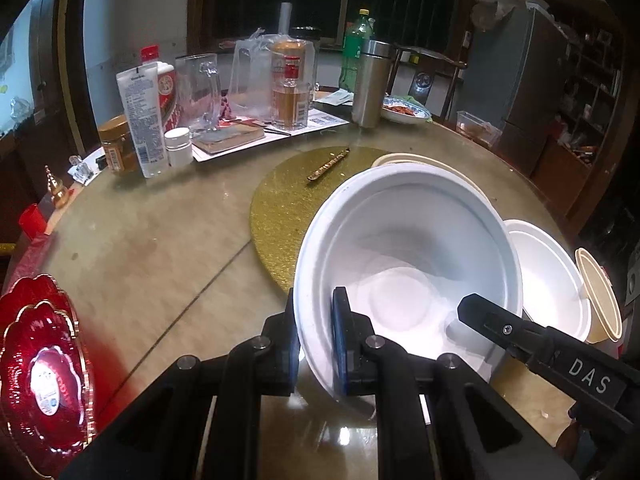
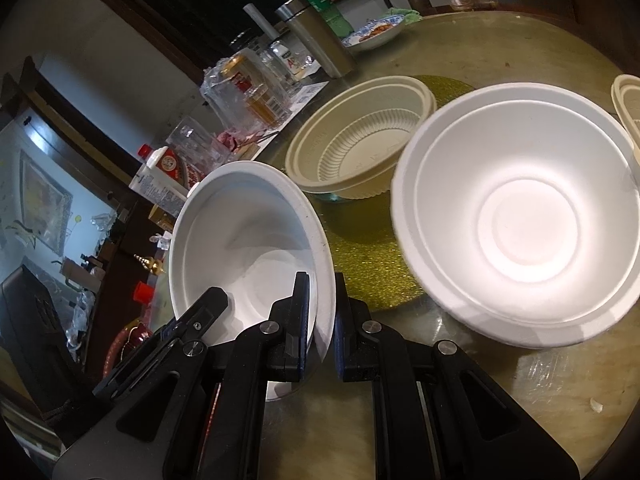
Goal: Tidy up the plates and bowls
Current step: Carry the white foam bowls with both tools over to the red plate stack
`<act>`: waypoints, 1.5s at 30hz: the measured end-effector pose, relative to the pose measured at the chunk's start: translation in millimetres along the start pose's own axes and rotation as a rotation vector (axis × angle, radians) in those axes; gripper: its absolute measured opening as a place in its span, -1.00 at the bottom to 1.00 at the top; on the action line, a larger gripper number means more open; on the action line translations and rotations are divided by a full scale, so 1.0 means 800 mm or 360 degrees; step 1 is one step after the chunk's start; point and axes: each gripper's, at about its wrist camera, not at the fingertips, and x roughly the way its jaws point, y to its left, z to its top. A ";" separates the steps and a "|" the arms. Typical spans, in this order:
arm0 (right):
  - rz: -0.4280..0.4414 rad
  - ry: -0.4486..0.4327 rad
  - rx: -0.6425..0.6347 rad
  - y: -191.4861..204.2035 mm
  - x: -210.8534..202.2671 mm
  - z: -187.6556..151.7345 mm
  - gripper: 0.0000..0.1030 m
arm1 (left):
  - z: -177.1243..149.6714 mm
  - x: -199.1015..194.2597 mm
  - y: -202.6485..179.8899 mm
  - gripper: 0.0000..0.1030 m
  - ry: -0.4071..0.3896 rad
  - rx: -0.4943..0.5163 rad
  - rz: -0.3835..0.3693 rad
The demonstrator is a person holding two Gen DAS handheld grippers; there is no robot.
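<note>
White bowl [image 1: 404,248] hangs tilted between both claws, lifted off the table [image 1: 160,264]. Left claw [image 1: 316,344] is clamped on its near rim, one finger inside and one outside; right claw [image 2: 322,320] is clamped the same way on the rim at the opposite side. Just right of the right claw sits a second white bowl [image 2: 520,216], upright on the gold mat [image 2: 360,248]. Beyond the claws rests a cream bowl [image 2: 360,140], with bottles and jars farther back.
</note>
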 end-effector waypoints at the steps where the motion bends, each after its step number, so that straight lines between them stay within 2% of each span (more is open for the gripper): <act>1: 0.0006 -0.0001 -0.0011 0.002 -0.001 0.000 -0.80 | 0.001 -0.003 0.002 -0.75 -0.0003 -0.0002 0.0007; 12: 0.0064 -0.0010 -0.0143 0.052 -0.015 -0.013 -0.81 | 0.002 -0.047 0.035 -0.75 -0.0056 -0.0062 0.0039; 23: 0.0192 0.0035 -0.0336 0.143 -0.012 -0.036 -0.81 | -0.006 -0.110 0.117 -0.76 -0.0158 -0.0265 0.0098; 31: 0.0311 0.0158 -0.0487 0.210 0.012 -0.069 -0.82 | -0.032 -0.149 0.184 -0.76 -0.0200 -0.0419 0.0190; 37: 0.0359 0.0322 -0.0583 0.250 0.052 -0.102 -0.82 | -0.062 -0.146 0.239 -0.76 -0.0118 -0.0563 0.0267; 45: 0.0338 0.0498 -0.0645 0.273 0.091 -0.133 -0.81 | -0.084 -0.141 0.273 -0.76 -0.0017 -0.0653 0.0293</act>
